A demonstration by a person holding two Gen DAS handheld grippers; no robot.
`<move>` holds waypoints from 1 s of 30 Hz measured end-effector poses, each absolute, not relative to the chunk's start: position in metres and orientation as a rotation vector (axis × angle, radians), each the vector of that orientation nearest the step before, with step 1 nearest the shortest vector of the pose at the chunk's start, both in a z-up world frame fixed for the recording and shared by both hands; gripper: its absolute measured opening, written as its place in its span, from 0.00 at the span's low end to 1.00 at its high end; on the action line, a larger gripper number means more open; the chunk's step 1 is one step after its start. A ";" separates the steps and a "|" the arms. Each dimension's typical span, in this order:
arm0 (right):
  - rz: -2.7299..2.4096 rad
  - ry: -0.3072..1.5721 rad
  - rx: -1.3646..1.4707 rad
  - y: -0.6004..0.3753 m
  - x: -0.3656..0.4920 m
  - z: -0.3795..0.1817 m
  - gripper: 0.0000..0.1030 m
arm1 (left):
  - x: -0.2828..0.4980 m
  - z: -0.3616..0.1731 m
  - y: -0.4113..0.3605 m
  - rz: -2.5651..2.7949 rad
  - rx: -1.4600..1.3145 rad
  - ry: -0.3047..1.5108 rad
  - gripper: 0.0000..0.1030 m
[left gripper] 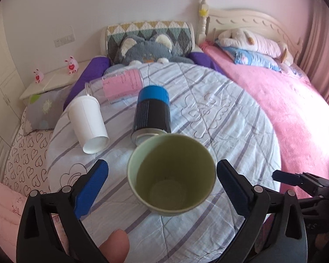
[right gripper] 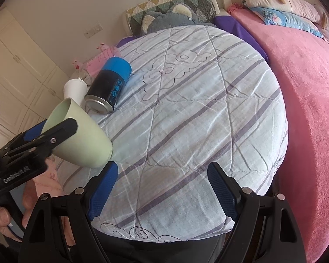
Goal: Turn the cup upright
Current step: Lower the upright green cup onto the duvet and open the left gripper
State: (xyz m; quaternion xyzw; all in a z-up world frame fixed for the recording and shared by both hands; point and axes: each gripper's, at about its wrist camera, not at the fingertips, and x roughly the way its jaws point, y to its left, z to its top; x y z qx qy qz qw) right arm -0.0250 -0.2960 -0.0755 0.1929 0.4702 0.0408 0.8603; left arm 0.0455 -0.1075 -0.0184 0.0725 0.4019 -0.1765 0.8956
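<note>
While the left gripper (left gripper: 162, 179) has its jaws spread either side of the green cup (left gripper: 172, 175) — mouth toward the camera, above the striped quilt (right gripper: 197, 109) — the right gripper (right gripper: 162, 188) gapes empty, the black-and-blue can (left gripper: 152, 111) lying beyond.

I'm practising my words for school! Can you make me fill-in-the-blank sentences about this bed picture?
The cup between the left gripper's open fingers is coloured ____.
The blue-capped can lies on its ____.
The paper cup beside the can is coloured ____.
The right gripper is open and holds ____.
Missing words: green; side; white; nothing.
</note>
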 end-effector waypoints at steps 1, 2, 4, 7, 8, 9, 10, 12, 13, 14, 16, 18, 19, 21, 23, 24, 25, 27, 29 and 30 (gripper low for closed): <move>0.084 0.979 0.405 -0.295 -0.026 -0.073 0.82 | 0.042 -0.014 -0.106 -0.370 0.145 0.821 0.99; 0.082 0.969 0.404 -0.294 -0.027 -0.070 0.82 | 0.038 -0.008 -0.104 -0.373 0.141 0.808 0.99; 0.078 0.944 0.404 -0.292 -0.030 -0.062 0.82 | 0.031 0.002 -0.101 -0.382 0.133 0.788 0.99; 0.065 0.909 0.395 -0.287 -0.035 -0.051 0.82 | 0.018 0.017 -0.094 -0.380 0.125 0.756 0.99; 0.060 0.895 0.391 -0.284 -0.038 -0.047 0.82 | 0.013 0.022 -0.091 -0.371 0.129 0.749 0.99; 0.054 0.881 0.386 -0.282 -0.040 -0.043 0.82 | 0.010 0.024 -0.088 -0.361 0.134 0.745 0.99; 0.043 0.867 0.375 -0.278 -0.044 -0.038 0.82 | 0.006 0.028 -0.084 -0.343 0.140 0.742 0.99; 0.026 0.845 0.350 -0.271 -0.050 -0.030 0.82 | 0.000 0.031 -0.077 -0.314 0.147 0.742 0.99; 0.015 0.830 0.331 -0.265 -0.055 -0.025 0.82 | -0.004 0.031 -0.071 -0.290 0.155 0.748 0.99; 0.010 0.821 0.321 -0.262 -0.057 -0.022 0.82 | -0.006 0.031 -0.067 -0.275 0.159 0.755 0.99; 0.004 0.802 0.304 -0.250 -0.066 -0.015 0.82 | -0.011 0.029 -0.054 -0.246 0.159 0.770 0.99; 0.000 0.782 0.279 -0.239 -0.073 -0.008 0.82 | -0.016 0.028 -0.043 -0.216 0.157 0.776 0.99; -0.003 0.774 0.265 -0.233 -0.076 -0.005 0.82 | -0.020 0.027 -0.034 -0.192 0.155 0.779 0.99; -0.004 0.755 0.230 -0.219 -0.084 0.002 0.82 | -0.025 0.025 -0.024 -0.169 0.149 0.784 0.99; -0.004 0.734 0.197 -0.208 -0.090 0.008 0.82 | -0.030 0.022 -0.014 -0.149 0.142 0.790 0.99; -0.003 0.725 0.183 -0.203 -0.092 0.010 0.82 | -0.032 0.021 -0.010 -0.139 0.141 0.790 0.99; -0.002 0.715 0.168 -0.196 -0.095 0.012 0.82 | -0.036 0.019 -0.005 -0.127 0.141 0.793 0.99; 0.001 0.703 0.143 -0.187 -0.099 0.014 0.82 | -0.040 0.016 0.000 -0.116 0.134 0.800 0.99; 0.002 0.695 0.123 -0.178 -0.104 0.014 0.82 | -0.047 0.015 0.004 -0.113 0.130 0.800 0.99; 0.003 0.693 0.120 -0.176 -0.106 0.013 0.82 | -0.051 0.013 0.007 -0.109 0.131 0.797 0.99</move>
